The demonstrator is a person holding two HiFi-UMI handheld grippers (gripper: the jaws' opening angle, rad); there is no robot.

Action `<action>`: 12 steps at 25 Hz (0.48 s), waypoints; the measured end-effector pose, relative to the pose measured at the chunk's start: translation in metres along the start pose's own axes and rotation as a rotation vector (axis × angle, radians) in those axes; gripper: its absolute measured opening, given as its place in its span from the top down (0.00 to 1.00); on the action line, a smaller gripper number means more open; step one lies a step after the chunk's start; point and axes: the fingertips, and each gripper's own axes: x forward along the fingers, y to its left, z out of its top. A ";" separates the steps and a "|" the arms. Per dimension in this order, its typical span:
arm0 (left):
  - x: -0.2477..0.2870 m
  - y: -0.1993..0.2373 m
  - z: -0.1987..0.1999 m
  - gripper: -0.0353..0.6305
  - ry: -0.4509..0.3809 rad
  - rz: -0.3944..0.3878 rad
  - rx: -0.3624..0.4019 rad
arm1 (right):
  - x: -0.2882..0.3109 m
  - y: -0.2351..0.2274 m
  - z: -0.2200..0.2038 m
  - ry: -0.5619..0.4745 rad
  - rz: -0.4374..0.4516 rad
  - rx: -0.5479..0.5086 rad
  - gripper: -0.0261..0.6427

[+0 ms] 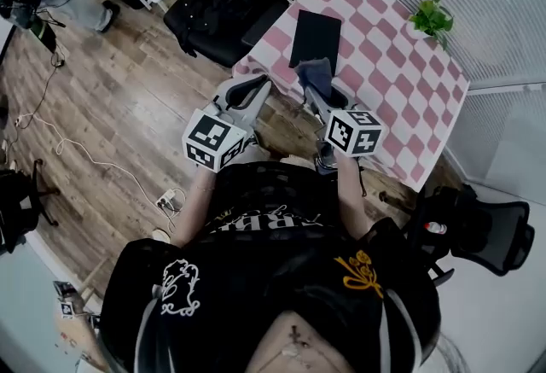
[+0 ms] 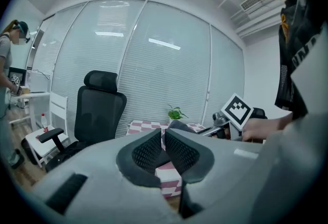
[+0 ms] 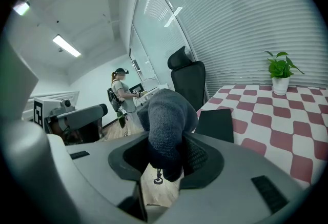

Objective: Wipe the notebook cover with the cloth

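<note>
The right gripper point(image 3: 166, 159) has its dark ribbed jaws pinched on a blue-grey knitted cloth point(image 3: 166, 120), which bulges up above them in a rounded bunch and hangs a little way below. Just beyond the jaws and slightly right, a flat black rectangular notebook point(image 3: 216, 124) lies on the pink-and-white checked table point(image 3: 287, 130), with a small green plant in a white pot point(image 3: 280, 72) far right and a black high-backed office chair point(image 3: 187, 82) behind the cloth
</note>
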 end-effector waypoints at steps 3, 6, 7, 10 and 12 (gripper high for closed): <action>-0.002 0.012 -0.002 0.92 0.000 -0.022 -0.012 | 0.006 -0.001 0.002 -0.001 -0.038 0.006 0.78; 0.002 0.022 -0.009 0.92 0.009 -0.040 -0.032 | 0.008 -0.006 0.002 0.010 -0.072 0.008 0.78; 0.005 0.024 -0.012 0.92 0.014 -0.044 -0.040 | 0.008 -0.009 0.001 0.015 -0.081 0.009 0.78; 0.015 0.028 -0.016 0.92 0.025 -0.059 -0.059 | 0.006 -0.020 0.001 0.030 -0.107 0.011 0.78; 0.024 0.030 -0.015 0.92 0.025 -0.066 -0.065 | 0.006 -0.029 0.005 0.035 -0.121 0.006 0.78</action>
